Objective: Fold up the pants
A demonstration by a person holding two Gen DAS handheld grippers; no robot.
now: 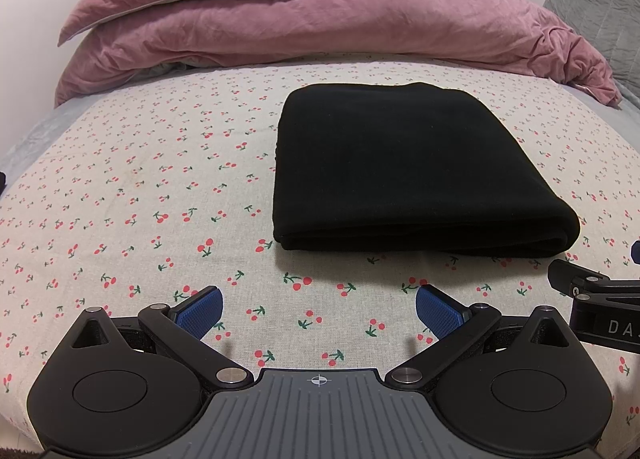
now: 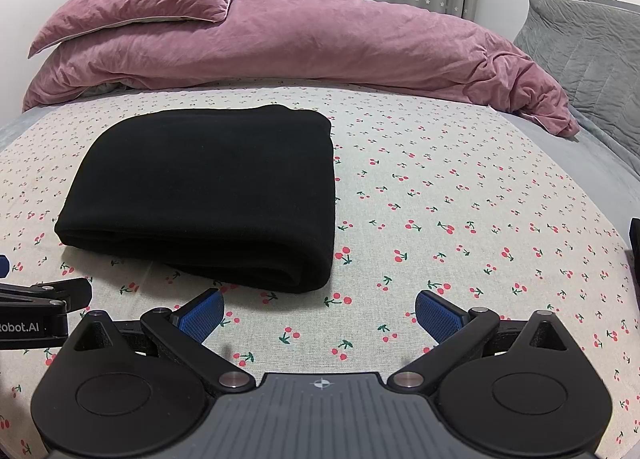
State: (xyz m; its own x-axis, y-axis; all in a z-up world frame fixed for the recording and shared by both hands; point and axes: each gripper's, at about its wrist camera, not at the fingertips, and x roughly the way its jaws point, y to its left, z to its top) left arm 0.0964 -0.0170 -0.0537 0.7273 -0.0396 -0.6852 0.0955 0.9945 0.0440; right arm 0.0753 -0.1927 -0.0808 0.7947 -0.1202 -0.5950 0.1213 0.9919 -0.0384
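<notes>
Black pants (image 1: 416, 167) lie folded in a neat rectangle on my cherry-print bedsheet (image 1: 140, 199). My left gripper (image 1: 319, 309) hovers just before them, fingers spread and empty. My right gripper (image 2: 319, 311) sits beside it, also spread wide, holding nothing. A pink duvet (image 2: 300, 47) lies behind.

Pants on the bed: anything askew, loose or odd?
Nothing stands out. The black pants lie folded in a compact, roughly square stack on the cherry-print sheet, layers aligned at the near edge, no leg or waistband trailing out. Both grippers, left and right, have open jaws and hold nothing.
</notes>
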